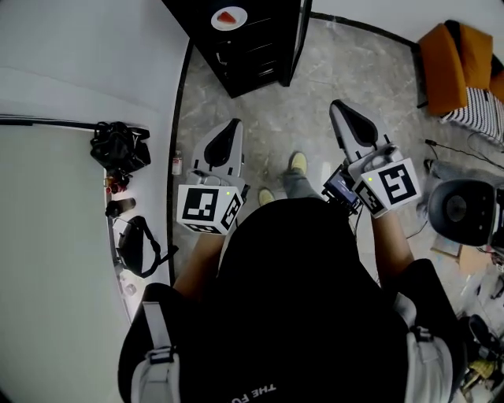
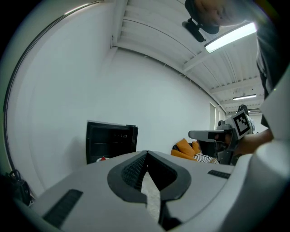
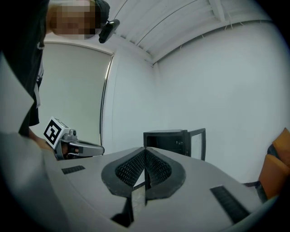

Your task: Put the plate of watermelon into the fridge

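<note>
A white plate with a red watermelon slice (image 1: 228,17) rests on top of a small black fridge (image 1: 252,47) a few steps ahead of me. The fridge door (image 1: 298,39) stands open to the right. In the left gripper view the fridge (image 2: 111,141) shows in the distance with the plate (image 2: 102,159) just peeking over my jaws. Held at waist height, my left gripper (image 1: 234,123) is shut and empty, its tips (image 2: 146,154) meeting. My right gripper (image 1: 339,106) is also shut on nothing (image 3: 145,152), and its view shows the fridge (image 3: 172,141) with its open door (image 3: 199,142).
A white wall runs along the left, with black bags (image 1: 118,146) and small items on a ledge. An orange chair (image 1: 457,63) stands at the far right and a round black stool (image 1: 465,208) nearer. The stone floor (image 1: 315,94) lies between me and the fridge.
</note>
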